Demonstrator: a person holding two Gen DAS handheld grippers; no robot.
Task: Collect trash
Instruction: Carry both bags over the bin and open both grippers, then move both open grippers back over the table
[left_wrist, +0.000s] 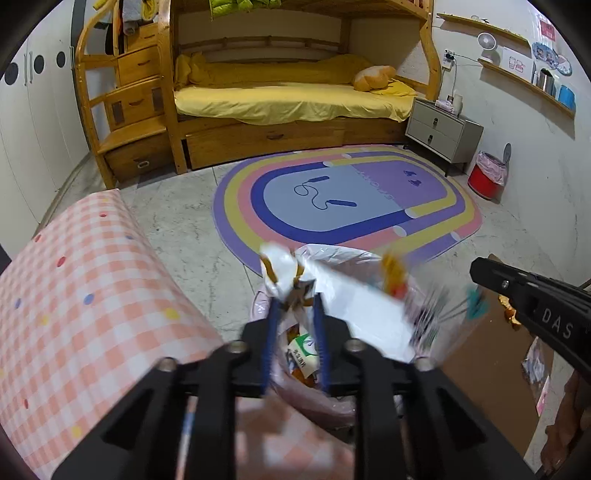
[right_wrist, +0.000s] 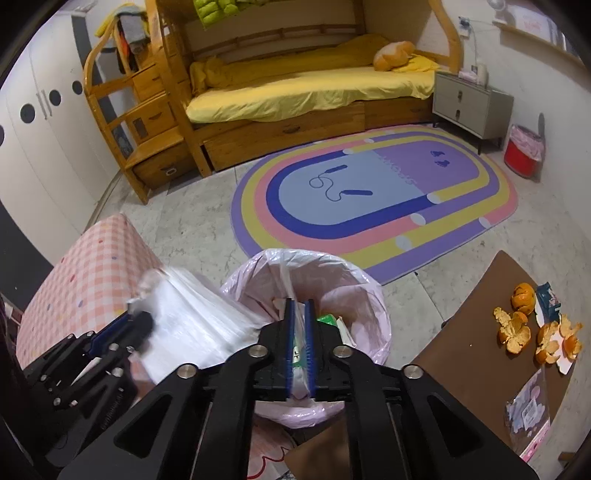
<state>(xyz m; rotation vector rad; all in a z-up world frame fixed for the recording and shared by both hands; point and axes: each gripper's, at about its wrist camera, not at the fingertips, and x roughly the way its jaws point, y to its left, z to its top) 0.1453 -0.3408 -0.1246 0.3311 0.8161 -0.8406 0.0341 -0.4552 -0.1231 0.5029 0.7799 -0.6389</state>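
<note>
A trash bin lined with a pink bag (right_wrist: 365, 295) stands on the floor between a pink checked seat and a brown table; wrappers lie inside it. My left gripper (left_wrist: 295, 299) is shut on a white plastic wrapper (left_wrist: 284, 273), blurred by motion, held over the bin (left_wrist: 332, 398). In the right wrist view the left gripper (right_wrist: 136, 325) shows at the bin's left with the wrapper (right_wrist: 192, 325). My right gripper (right_wrist: 300, 302) hangs over the bin's mouth with jaws narrowly apart and nothing between them. Its body shows in the left wrist view (left_wrist: 535, 310).
Orange peels (right_wrist: 517, 328), a dark wrapper (right_wrist: 550, 299) and a clear packet (right_wrist: 528, 410) lie on the brown table (right_wrist: 461, 350). The pink checked seat (right_wrist: 85, 280) is at left. A striped rug (right_wrist: 373, 192), bunk bed (right_wrist: 295, 96), nightstand (right_wrist: 469, 103) and red bin (right_wrist: 522, 151) stand beyond.
</note>
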